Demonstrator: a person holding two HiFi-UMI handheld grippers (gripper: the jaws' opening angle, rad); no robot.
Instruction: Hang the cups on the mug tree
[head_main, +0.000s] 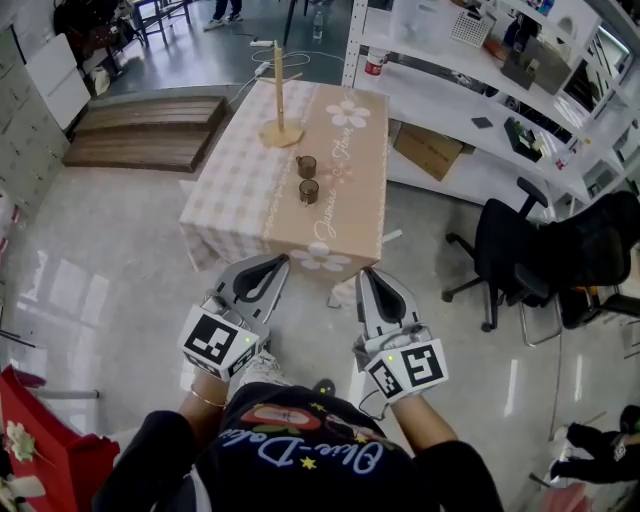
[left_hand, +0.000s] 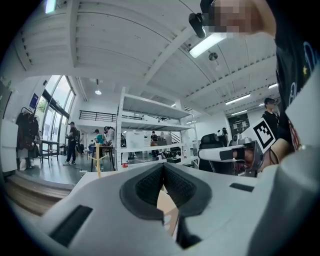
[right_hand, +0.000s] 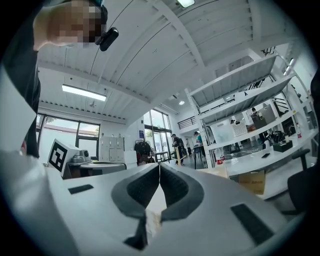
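Observation:
In the head view, two brown cups (head_main: 306, 166) (head_main: 309, 191) stand upright near the middle of a table with a checked and floral cloth (head_main: 240, 190). Behind them a wooden mug tree (head_main: 279, 105) rises from its round base. Both grippers are held in front of the table's near edge, short of the cups. My left gripper (head_main: 279, 263) (left_hand: 163, 166) is shut with nothing in it. My right gripper (head_main: 365, 273) (right_hand: 159, 165) is also shut and empty.
A black office chair (head_main: 515, 255) stands to the right. White shelving (head_main: 480, 110) with boxes runs along the right side. A low wooden platform (head_main: 150, 130) lies left of the table. A red object (head_main: 35, 440) sits at the lower left.

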